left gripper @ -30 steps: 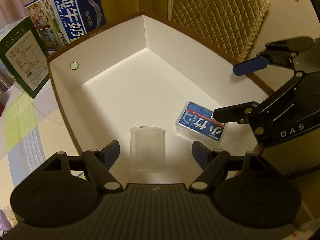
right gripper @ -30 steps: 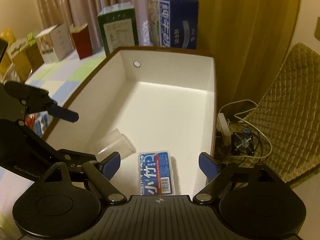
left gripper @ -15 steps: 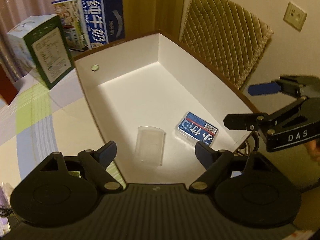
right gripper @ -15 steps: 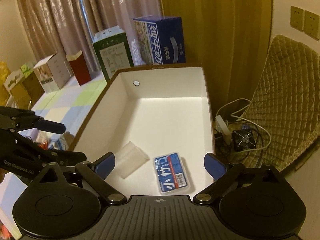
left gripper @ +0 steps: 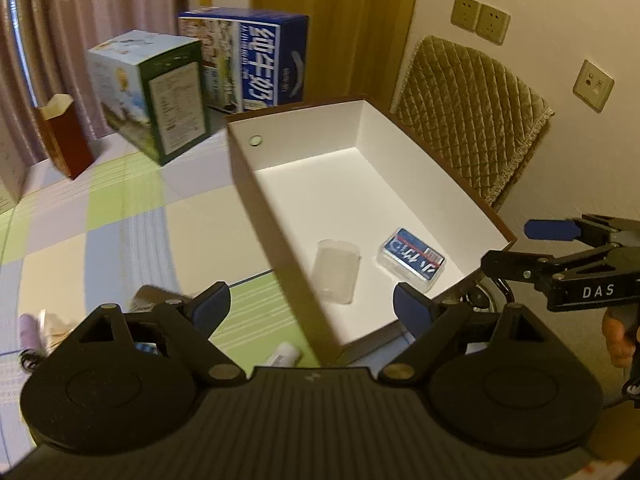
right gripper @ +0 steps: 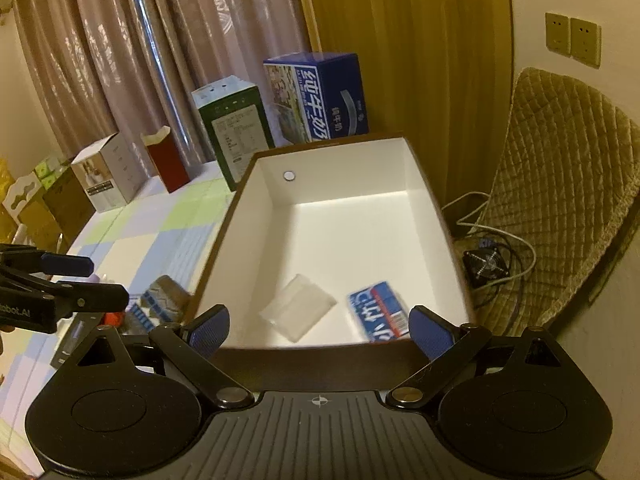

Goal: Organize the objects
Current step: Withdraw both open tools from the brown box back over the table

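Observation:
A brown box with a white inside [left gripper: 304, 132] [right gripper: 340, 168] stands on the checked tablecloth. In its near end lie a clear plastic cup [left gripper: 336, 270] [right gripper: 298, 312] on its side and a blue card pack [left gripper: 412, 258] [right gripper: 378, 314]. My left gripper [left gripper: 310, 302] [right gripper: 88, 280] hovers above the box's near left corner, open, with nothing between its fingers. Open and just as bare, my right gripper [right gripper: 320, 326] [left gripper: 528, 246] hangs above the box's near wall.
A blue milk carton [left gripper: 256, 64], a green carton [left gripper: 160, 96] and a red paper bag [left gripper: 64, 136] stand behind the box. Small items [right gripper: 160, 300] and a white tube [left gripper: 284, 354] lie left of it. A quilted chair [left gripper: 468, 116] and cables with a small fan [right gripper: 486, 264] are on the right.
Both grippers have pulled back and up out of the box, and their jaws have widened a little. The cup and the card pack stay lying inside.

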Motion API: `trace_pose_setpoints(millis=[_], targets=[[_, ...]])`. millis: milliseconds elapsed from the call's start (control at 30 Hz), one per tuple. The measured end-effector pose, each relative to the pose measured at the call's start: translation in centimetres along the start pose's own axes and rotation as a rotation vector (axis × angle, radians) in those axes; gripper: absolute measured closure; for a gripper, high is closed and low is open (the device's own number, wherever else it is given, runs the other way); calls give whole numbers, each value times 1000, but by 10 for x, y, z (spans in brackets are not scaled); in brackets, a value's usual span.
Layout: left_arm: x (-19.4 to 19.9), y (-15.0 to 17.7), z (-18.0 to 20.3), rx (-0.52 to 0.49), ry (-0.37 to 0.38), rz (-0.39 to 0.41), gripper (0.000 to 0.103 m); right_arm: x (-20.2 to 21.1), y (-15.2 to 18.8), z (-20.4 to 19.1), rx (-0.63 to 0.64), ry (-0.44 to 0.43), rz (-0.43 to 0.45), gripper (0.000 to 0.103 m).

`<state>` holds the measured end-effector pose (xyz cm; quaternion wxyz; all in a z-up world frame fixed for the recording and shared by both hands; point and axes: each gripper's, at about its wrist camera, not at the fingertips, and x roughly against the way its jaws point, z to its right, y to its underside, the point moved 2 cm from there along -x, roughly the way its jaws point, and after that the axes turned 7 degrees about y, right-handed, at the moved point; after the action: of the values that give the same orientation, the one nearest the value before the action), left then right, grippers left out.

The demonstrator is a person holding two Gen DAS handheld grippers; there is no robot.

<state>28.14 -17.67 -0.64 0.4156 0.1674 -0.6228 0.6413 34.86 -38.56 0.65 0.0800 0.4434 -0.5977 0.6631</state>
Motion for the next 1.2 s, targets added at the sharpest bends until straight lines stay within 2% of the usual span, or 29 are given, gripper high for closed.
trace_pose_setpoints(millis=[233, 600, 900, 1100, 1200], targets=[[37, 23, -21, 31, -11, 26, 16, 14, 12, -33, -13, -6, 11, 9], [78, 63, -67, 87, -41, 27, 14, 8, 39, -97, -25, -60, -29, 9], [99, 105, -113, 157, -94, 3, 14, -12, 63, -144, -7, -77, -67, 9], [103, 130, -142, 202, -145, -26, 14, -30, 72, -164, -35, -47, -76, 10], [101, 140, -156, 232, -162, -35, 14, -40, 76, -171, -44, -31, -83, 13]])
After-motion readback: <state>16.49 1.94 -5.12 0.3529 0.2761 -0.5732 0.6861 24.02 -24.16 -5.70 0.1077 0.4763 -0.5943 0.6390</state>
